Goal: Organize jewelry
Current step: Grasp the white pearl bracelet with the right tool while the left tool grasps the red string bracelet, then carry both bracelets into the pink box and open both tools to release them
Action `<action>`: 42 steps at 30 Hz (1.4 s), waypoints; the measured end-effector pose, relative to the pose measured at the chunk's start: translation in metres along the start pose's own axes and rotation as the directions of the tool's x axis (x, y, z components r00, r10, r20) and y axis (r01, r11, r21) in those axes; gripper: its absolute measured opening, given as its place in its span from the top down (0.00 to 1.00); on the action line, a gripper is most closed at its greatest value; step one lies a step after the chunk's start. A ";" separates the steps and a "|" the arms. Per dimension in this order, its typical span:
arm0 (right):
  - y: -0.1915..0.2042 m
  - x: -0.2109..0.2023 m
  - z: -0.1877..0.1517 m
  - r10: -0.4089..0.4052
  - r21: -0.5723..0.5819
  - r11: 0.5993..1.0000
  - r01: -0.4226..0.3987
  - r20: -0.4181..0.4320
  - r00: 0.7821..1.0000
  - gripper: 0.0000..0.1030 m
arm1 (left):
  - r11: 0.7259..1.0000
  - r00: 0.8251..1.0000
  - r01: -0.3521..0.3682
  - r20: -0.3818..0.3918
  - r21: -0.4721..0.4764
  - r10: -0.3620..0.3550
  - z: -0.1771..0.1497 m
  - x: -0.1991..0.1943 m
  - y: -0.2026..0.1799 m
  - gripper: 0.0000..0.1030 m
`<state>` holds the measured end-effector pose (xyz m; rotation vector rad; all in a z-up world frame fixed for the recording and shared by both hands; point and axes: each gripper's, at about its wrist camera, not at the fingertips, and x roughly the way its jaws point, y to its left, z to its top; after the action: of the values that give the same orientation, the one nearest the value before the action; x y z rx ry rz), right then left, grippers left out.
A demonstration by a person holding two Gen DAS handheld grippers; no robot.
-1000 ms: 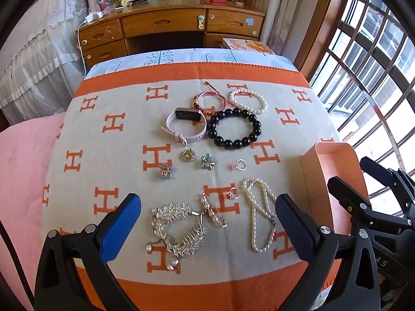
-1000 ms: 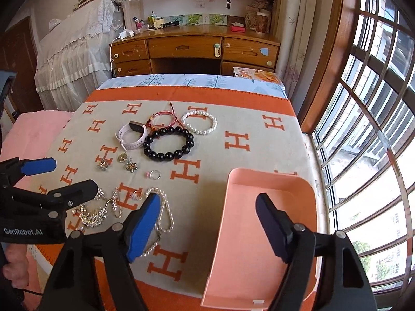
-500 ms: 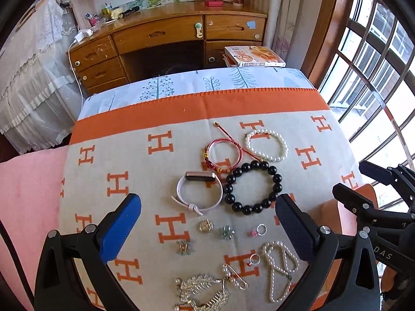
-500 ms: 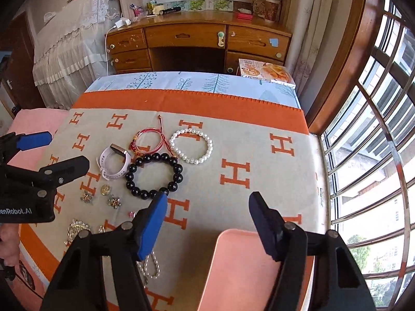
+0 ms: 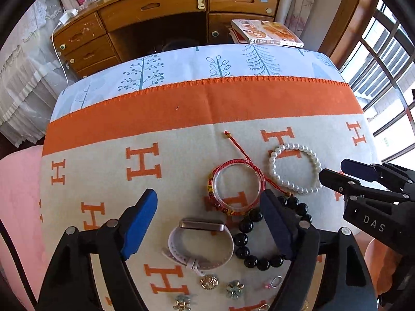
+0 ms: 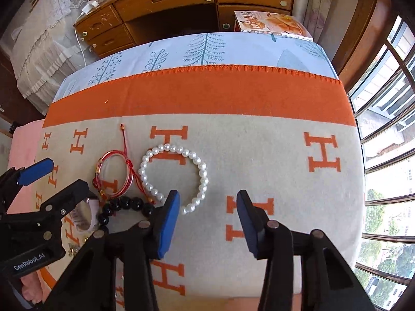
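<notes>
Jewelry lies on the H-patterned blanket. My left gripper is open and empty above a white watch, with a red cord bracelet just ahead and a black bead bracelet by its right finger. A white pearl bracelet lies further right. Small brooches and a ring lie near the bottom edge. My right gripper is open and empty, its left finger over the near edge of the pearl bracelet. The red cord bracelet and black beads lie to its left.
A wooden desk with drawers stands beyond the bed. A book lies at the bed's far right corner. Barred windows run along the right. A pink cover lies at the left. The right gripper shows in the left wrist view.
Both grippers have moved forward over the blanket toward the bracelets. The pink tray and the lower jewelry have dropped out of view. Both stay open.
</notes>
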<state>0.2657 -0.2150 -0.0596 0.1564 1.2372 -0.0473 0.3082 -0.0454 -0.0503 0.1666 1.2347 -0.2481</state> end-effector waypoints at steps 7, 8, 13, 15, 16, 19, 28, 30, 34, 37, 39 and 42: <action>0.001 0.018 0.020 -0.022 0.009 1.000 0.022 -0.029 0.999 0.63 | 0.999 0.997 0.024 -0.073 -0.035 -0.027 0.014 0.033 0.003 0.35; 0.002 0.021 0.021 -0.025 0.005 1.000 0.026 -0.037 0.999 0.63 | 0.999 0.996 0.023 -0.081 -0.030 -0.025 0.014 0.037 0.003 0.35; 0.011 0.023 0.021 -0.083 -0.055 0.995 0.081 -0.027 0.996 0.71 | 1.000 0.995 0.004 -0.104 -0.006 -0.004 0.013 0.045 -0.003 0.39; 0.013 0.023 0.020 -0.106 -0.071 0.992 0.104 -0.019 0.994 0.78 | 1.000 0.992 0.002 -0.124 -0.009 -0.003 0.014 0.049 -0.003 0.49; 0.012 0.023 0.019 -0.107 -0.072 0.992 0.105 -0.017 0.994 0.83 | 1.000 0.990 0.002 -0.143 -0.013 -0.004 0.014 0.053 -0.003 0.54; 0.010 0.022 0.018 -0.098 -0.071 0.993 0.097 -0.011 0.995 0.92 | 1.000 0.990 -0.011 -0.142 -0.018 0.008 0.016 0.056 -0.006 0.55; 0.001 0.012 0.015 -0.049 -0.041 0.998 0.050 0.021 0.999 0.93 | 0.997 0.992 -0.027 -0.125 0.077 0.037 0.012 0.053 -0.027 0.91; 0.000 0.002 0.013 -0.031 -0.036 0.999 0.033 0.050 0.998 0.93 | 0.997 0.993 -0.026 -0.115 0.073 0.034 0.012 0.052 -0.029 0.92; -0.005 -0.022 0.008 0.016 -0.031 0.999 -0.013 0.100 0.995 0.93 | 0.999 0.996 -0.010 -0.088 0.030 0.013 0.010 0.046 -0.022 0.93; -0.010 -0.046 0.000 0.051 -0.025 0.999 -0.048 0.144 0.988 0.93 | 1.000 0.999 0.009 -0.051 0.013 -0.008 0.006 0.028 -0.018 0.93; -0.015 -0.064 -0.007 0.073 -0.024 0.997 -0.070 0.179 0.981 0.93 | 0.999 0.999 0.027 -0.023 0.019 -0.026 0.000 0.013 -0.018 0.93; -0.025 -0.092 -0.024 0.103 -0.014 0.995 -0.103 0.232 0.967 0.93 | 0.997 0.998 0.054 0.029 0.050 -0.055 -0.003 -0.018 -0.028 0.93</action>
<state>0.2103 -0.2409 0.0177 0.2081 0.9931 0.0254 0.2918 -0.0694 -0.0340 0.1711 1.2050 -0.3275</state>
